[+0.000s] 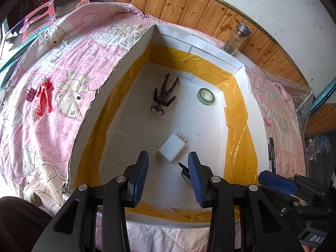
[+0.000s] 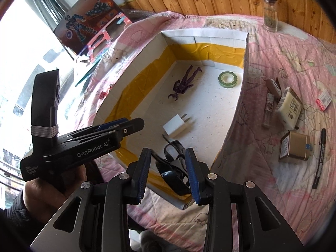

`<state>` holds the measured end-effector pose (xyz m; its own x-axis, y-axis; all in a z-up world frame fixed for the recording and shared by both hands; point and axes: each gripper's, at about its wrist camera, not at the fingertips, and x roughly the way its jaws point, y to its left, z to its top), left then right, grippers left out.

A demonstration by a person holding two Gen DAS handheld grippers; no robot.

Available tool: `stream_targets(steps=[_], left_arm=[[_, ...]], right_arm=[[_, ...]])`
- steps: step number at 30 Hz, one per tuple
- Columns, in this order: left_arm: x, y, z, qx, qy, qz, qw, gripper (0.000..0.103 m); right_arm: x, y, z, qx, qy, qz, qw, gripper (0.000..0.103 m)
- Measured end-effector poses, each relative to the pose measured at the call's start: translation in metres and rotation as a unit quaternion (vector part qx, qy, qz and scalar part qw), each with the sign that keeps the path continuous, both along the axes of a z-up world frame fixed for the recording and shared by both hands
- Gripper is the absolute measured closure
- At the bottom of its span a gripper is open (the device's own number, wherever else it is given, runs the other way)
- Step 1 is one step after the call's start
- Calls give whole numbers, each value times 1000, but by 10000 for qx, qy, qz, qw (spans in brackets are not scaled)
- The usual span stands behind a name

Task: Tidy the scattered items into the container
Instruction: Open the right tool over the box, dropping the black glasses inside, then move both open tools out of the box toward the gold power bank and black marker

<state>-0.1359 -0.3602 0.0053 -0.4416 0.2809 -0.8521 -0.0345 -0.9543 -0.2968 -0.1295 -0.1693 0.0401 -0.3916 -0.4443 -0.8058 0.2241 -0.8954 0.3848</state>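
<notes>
A white cardboard box (image 1: 134,52) lined with yellow tape lies on a pink quilt. Inside it are a dark toy figure (image 1: 164,94), a green tape roll (image 1: 206,96), a white charger plug (image 1: 172,150) and black sunglasses (image 2: 174,168). My left gripper (image 1: 168,174) hangs open over the box's near end, just short of the plug, holding nothing. My right gripper (image 2: 168,174) stands open above the sunglasses, which rest against the box's near wall. On the quilt left of the box lie a red toy figure (image 1: 44,96) and a dark red binder clip (image 1: 31,94).
Right of the box the quilt holds a stapler (image 2: 274,86), a cream carton (image 2: 288,108), a brown box (image 2: 294,149), a black pen (image 2: 319,157) and a small red-and-white pack (image 2: 324,100). A glass jar (image 2: 269,10) stands by the wooden wall. A toy package (image 2: 92,21) leans at the left.
</notes>
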Motion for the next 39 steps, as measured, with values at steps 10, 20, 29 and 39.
stream_targets(steps=[10,20,29,39], left_arm=[[24,21,22,64,106,-166,9998,62],[52,69,55,68,474,-821,9955,63],[65,133,62,-57,498,-1553,9866,62],[56,202,50,-201,394,-2027,9782,62]], right_arm=[[28,15,15,-330,228,-21,9992,66],[57,59,16,-750,304,-389,9960,75],[78,119,6,-1069,295,-975,9890,75],[85,173,-6,-1238,263,-1443,9814,75]])
